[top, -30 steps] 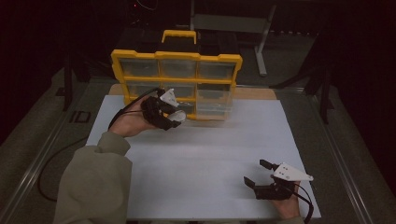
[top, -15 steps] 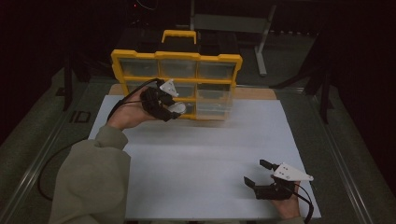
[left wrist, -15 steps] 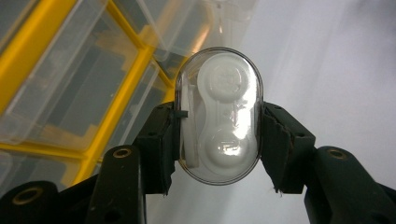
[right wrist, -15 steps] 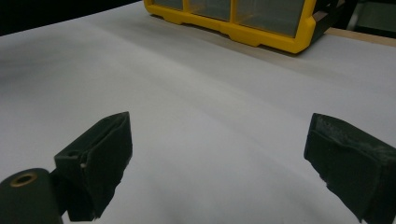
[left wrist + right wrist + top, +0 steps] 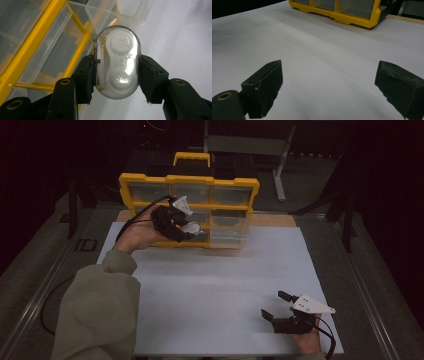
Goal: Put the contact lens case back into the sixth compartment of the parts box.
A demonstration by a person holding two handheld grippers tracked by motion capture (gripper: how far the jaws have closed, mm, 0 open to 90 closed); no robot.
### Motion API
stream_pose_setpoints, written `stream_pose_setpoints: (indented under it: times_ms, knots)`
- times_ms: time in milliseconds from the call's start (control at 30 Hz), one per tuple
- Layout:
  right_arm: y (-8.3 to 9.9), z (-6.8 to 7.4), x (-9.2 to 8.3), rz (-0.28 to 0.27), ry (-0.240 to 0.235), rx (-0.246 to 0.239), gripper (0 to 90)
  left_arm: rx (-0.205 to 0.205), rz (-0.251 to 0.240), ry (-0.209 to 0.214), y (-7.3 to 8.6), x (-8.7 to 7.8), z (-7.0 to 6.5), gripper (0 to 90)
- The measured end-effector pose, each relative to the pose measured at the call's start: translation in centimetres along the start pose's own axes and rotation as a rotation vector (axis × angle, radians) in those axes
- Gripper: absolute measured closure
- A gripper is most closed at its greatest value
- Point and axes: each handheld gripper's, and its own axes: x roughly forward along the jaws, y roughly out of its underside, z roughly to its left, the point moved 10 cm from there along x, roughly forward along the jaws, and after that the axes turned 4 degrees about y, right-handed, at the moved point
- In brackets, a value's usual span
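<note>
A yellow organiser box (image 5: 235,187) with clear drawers stands upright at the back of the white table (image 5: 220,290). My left gripper (image 5: 189,227) is raised right in front of its lower left drawers. In the left gripper view that gripper (image 5: 117,75) is shut on a small clear oval case (image 5: 117,62) with a white insert inside, with the clear drawers (image 5: 47,60) close behind it. My right gripper (image 5: 278,306) rests low at the table's front right, its jaws wide apart. The right gripper view shows that gripper (image 5: 329,87) with bare white table between its jaws.
The organiser (image 5: 342,10) has a yellow carry handle (image 5: 192,157) on top. A strip of wooden board (image 5: 272,220) shows under the box. A metal stand (image 5: 280,175) rises behind the table, and dark floor surrounds the table edges.
My left gripper has risen and moved closer to the organiser's front, carrying the oval case. The right gripper has stayed where it was.
</note>
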Motion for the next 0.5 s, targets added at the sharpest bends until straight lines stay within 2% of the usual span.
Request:
stream_pose_setpoints:
  times_ms: [500]
  knots:
    - [0.0, 0.0, 0.1, 0.000, -0.003, -0.003, 7.8, 0.002, -0.006, -0.007, -2.0, -0.3, 0.8, 49.8]
